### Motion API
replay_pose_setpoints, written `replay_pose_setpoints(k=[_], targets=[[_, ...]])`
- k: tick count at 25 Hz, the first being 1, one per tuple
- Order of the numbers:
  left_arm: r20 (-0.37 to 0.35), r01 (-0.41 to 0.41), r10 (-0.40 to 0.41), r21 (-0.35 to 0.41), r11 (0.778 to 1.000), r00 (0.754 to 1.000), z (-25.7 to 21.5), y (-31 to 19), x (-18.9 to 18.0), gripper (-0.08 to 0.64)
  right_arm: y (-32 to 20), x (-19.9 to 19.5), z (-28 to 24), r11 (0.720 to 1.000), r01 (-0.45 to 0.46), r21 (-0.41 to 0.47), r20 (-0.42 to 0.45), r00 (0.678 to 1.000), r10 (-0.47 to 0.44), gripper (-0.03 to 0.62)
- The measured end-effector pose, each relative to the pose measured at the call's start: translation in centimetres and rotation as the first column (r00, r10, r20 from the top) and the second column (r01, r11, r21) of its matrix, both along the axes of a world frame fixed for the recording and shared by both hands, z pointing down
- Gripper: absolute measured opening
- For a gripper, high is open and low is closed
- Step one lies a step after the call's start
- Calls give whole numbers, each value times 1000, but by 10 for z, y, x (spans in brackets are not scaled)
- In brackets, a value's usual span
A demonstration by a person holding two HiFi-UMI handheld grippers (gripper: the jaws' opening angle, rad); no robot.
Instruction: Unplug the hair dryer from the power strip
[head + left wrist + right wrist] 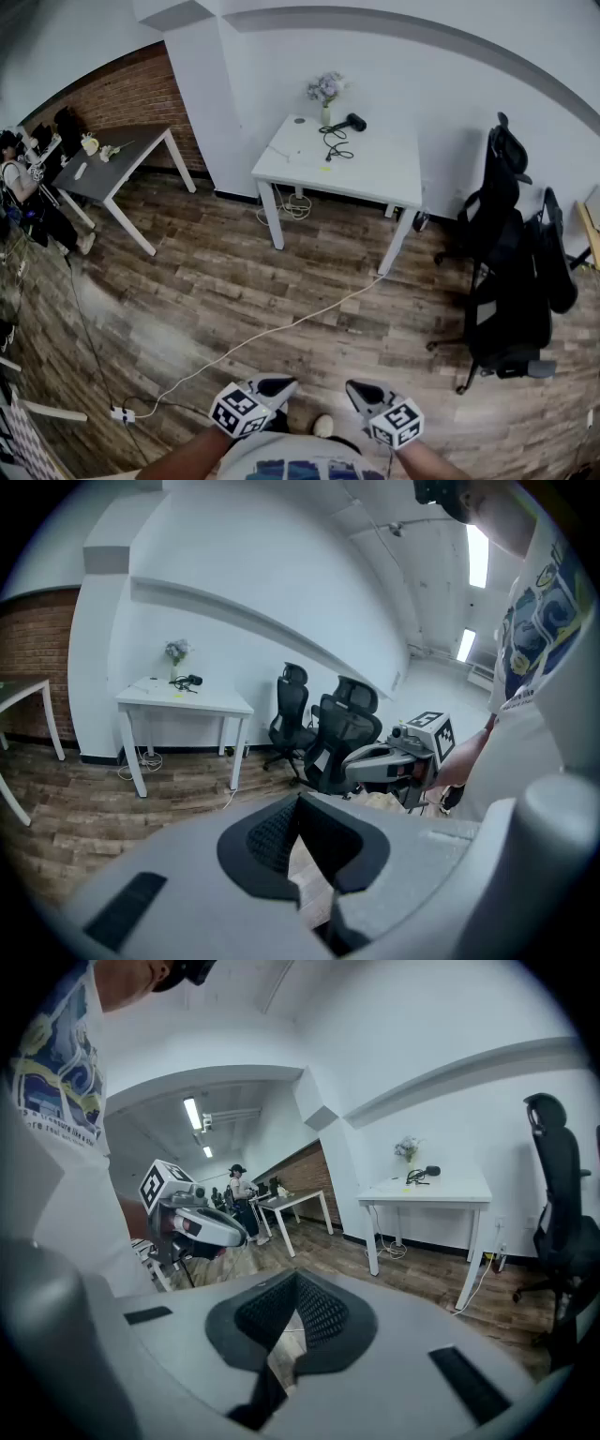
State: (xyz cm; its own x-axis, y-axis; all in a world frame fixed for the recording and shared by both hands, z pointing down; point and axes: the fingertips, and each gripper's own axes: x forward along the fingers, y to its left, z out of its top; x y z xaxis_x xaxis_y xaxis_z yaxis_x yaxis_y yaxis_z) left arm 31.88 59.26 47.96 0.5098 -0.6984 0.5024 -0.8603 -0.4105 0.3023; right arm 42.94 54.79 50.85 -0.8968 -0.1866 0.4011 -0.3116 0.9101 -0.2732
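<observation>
A black hair dryer [355, 121] lies on a white table [375, 173] against the far wall, its dark cord [334, 146] coiled beside it. From here the power strip on the table is too small to make out. Both grippers are held low and close to the person's body, far from the table. My left gripper [278, 383] and right gripper [357, 387] are both shut with nothing in them. In the left gripper view the jaws [300, 803] meet, and the table [187, 700] with the dryer [193, 680] shows far off. The right gripper view [297, 1283] shows the same, with the dryer [431, 1171].
A vase of flowers [325, 94] stands by the dryer. A white cable [272, 330] runs over the wooden floor to a small white block [122, 413]. Black office chairs [511, 281] stand at the right. At the far left is a grey table [112, 169] with a seated person [28, 202].
</observation>
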Motion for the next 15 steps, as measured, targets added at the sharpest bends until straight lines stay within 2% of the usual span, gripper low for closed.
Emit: replay_pose_setpoints(k=[7, 11, 15], targets=[[-14, 33, -33, 18, 999, 999, 0, -22, -29, 2, -25, -30, -5, 999, 8, 42, 25, 1000, -9, -2], [-36, 20, -18, 53, 998, 999, -2, -44, -65, 2, -46, -63, -5, 997, -20, 70, 11, 1000, 19, -2], [-69, 7, -3, 70, 998, 998, -8, -55, -118, 2, -60, -110, -11, 994, -77, 72, -21, 997, 78, 0]])
